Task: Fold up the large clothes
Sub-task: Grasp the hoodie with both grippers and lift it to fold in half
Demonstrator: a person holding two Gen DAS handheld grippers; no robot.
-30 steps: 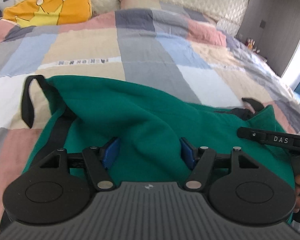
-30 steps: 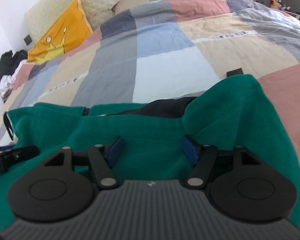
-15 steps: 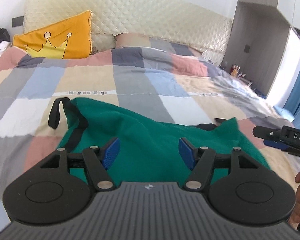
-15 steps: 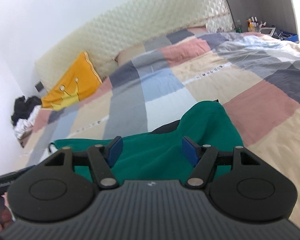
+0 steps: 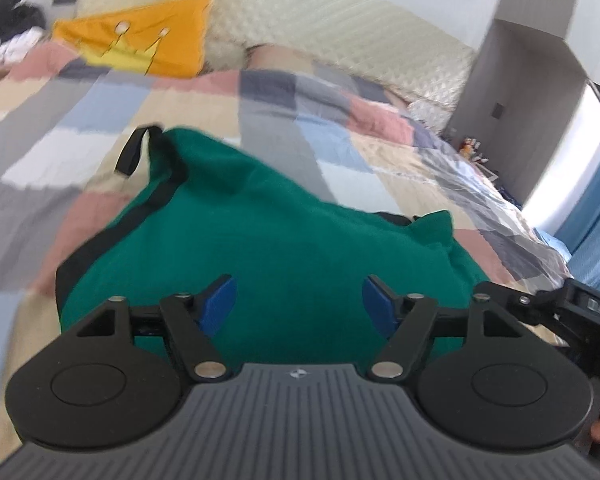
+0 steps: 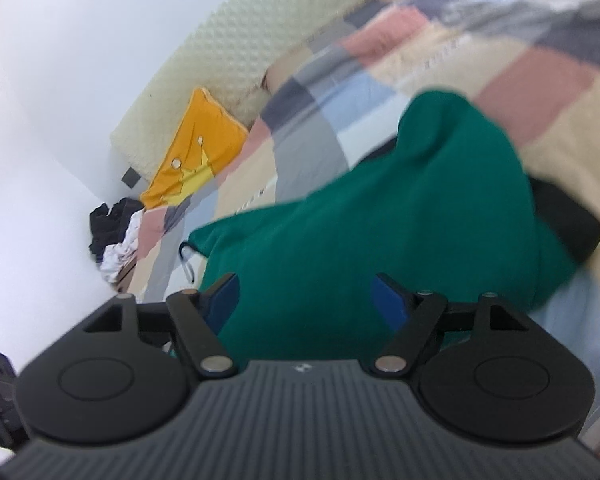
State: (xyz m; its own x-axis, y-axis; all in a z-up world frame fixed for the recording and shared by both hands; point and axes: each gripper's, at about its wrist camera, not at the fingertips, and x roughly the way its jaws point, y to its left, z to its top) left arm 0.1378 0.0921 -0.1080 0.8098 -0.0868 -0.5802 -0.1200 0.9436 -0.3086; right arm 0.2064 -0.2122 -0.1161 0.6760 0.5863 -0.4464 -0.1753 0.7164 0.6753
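Garment: a large green garment (image 5: 284, 240) of soft, fleecy-looking cloth with black trim along one edge and a black strap loop (image 5: 134, 152) at its far left corner; it lies bunched in rounded folds, with dark fabric showing on the right side.
Place: on the bed, spread over the patchwork quilt (image 5: 80, 120) of grey, blue, pink and beige squares, near its foot.
Left hand-held gripper (image 5: 296, 300): jaws have just been opening and stand apart above the green cloth, nothing pinched between the blue pads.
Right hand-held gripper (image 6: 304, 300): jaws have just been opening, wide apart, free of the cloth; view tilted and blurred.
Background: orange crown cushion (image 5: 140, 40) against the quilted headboard (image 5: 340, 32).
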